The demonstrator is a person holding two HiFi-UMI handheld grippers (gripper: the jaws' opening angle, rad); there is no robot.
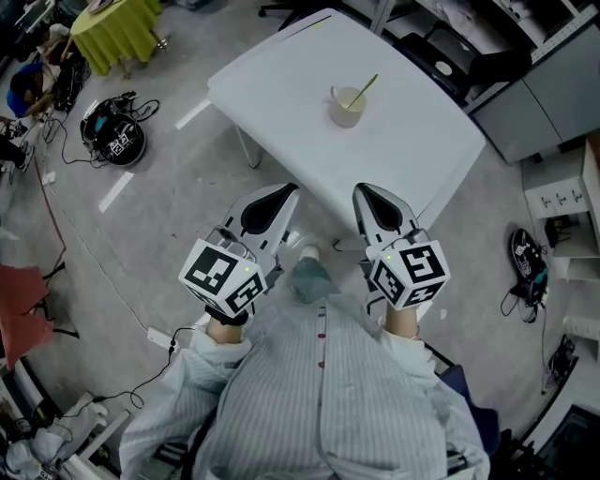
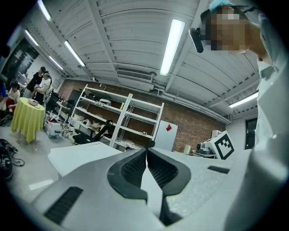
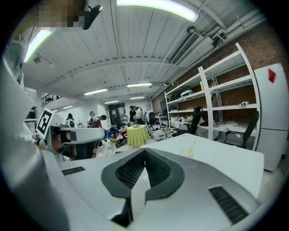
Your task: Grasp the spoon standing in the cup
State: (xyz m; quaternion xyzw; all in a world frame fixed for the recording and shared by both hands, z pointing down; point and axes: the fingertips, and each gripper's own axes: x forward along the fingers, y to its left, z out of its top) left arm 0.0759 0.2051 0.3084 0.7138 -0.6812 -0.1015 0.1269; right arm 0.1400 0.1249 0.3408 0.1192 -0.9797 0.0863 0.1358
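A pale cup (image 1: 346, 107) stands near the middle of the white table (image 1: 281, 94), with a yellowish spoon (image 1: 365, 90) leaning out of it to the upper right. My left gripper (image 1: 289, 187) and right gripper (image 1: 360, 187) are side by side close to the person's chest, their tips at the table's near edge, well short of the cup. Both are shut with nothing between the jaws. In the right gripper view the shut gripper (image 3: 145, 151) points over the table toward the small, faint cup (image 3: 188, 151) and spoon (image 3: 195, 143). The left gripper (image 2: 146, 150) is shut too.
A round black device (image 1: 117, 141) with cables lies on the floor to the left. A table with a yellow cloth (image 1: 117, 28) stands at far left. Grey cabinets (image 1: 553, 94) flank the table's right side. Shelving (image 2: 113, 122) and people stand in the background.
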